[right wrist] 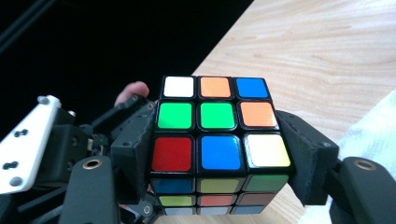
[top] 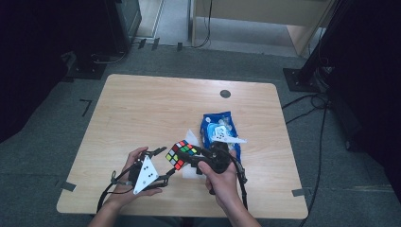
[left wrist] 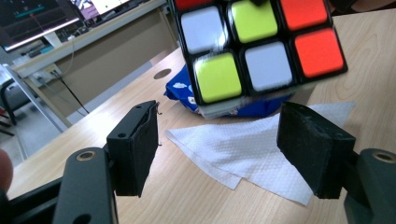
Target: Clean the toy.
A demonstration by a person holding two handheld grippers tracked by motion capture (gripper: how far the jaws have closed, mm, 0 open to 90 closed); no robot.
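my right gripper clamped on the rubik's cube, my left gripper jaws apart, empty, just below cube

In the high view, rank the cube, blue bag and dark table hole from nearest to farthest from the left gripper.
1. Cube, just right of the left gripper, held in the right gripper.
2. Blue bag, farther right and back.
3. Hole, near the table's far edge.
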